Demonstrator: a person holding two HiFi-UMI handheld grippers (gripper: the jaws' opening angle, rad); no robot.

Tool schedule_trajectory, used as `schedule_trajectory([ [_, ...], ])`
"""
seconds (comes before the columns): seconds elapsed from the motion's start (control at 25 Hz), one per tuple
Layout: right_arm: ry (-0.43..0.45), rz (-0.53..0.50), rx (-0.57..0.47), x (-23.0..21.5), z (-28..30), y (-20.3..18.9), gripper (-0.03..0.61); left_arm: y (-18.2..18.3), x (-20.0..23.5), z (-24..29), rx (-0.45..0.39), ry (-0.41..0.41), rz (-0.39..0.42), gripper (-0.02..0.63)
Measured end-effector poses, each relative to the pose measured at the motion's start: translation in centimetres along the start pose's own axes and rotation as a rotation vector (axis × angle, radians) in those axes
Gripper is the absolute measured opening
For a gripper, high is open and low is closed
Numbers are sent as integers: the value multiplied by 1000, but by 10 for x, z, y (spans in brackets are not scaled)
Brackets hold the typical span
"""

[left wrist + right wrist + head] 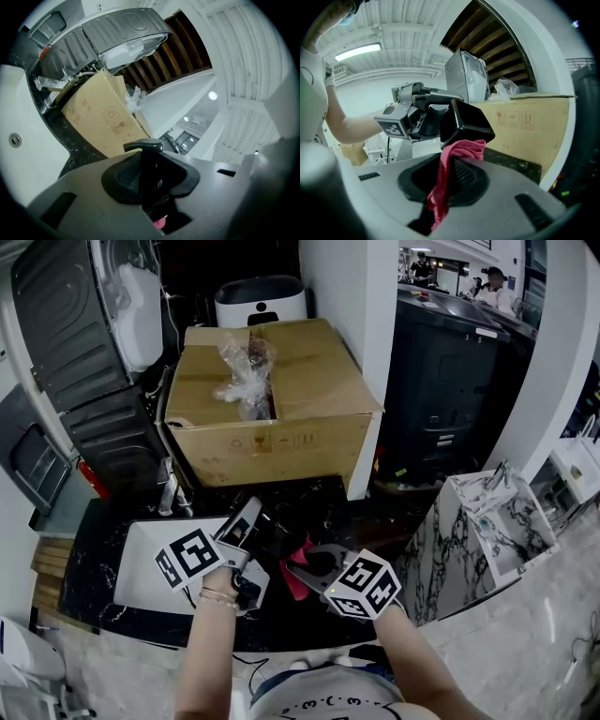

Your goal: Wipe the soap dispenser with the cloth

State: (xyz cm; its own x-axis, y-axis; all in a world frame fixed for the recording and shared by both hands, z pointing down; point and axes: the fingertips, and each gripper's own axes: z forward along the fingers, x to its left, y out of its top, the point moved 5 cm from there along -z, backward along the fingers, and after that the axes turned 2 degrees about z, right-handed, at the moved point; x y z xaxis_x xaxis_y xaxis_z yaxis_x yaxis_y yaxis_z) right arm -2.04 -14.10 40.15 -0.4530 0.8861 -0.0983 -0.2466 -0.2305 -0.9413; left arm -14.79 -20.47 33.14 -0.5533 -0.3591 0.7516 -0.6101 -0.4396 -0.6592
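We have the black, square-bodied plastic soap dispenser (465, 119) lifted off the black marble worktop (94, 554), between the two tools. The left hand-held gripper (146, 176) is clamped on it at a narrow opening, and the pump spout (143, 145) shows just past the jaws in the left gripper view.

From the right hand-held gripper (450, 173) the dispenser lies straight ahead and slightly up, just beyond the jaw tips. Its long axis seems to run across the right gripper view, from the left tool out towards the right. The right one is nearer the body's free end.

The right jaws are closed on the red cloth (461, 149). Its top fold touches the near lower edge of the dispenser and the rest hangs down between the jaws.
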Motion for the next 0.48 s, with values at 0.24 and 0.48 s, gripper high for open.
schedule_trajectory([
  [0.24, -50, 33, 1, -6, -2, -3, 49, -3, 6, 2, -47, 12, 127, 106],
  [0.48, -126, 110, -43, -20, -16, 0, 49, -1, 15, -2, -108, 68, 296, 106],
])
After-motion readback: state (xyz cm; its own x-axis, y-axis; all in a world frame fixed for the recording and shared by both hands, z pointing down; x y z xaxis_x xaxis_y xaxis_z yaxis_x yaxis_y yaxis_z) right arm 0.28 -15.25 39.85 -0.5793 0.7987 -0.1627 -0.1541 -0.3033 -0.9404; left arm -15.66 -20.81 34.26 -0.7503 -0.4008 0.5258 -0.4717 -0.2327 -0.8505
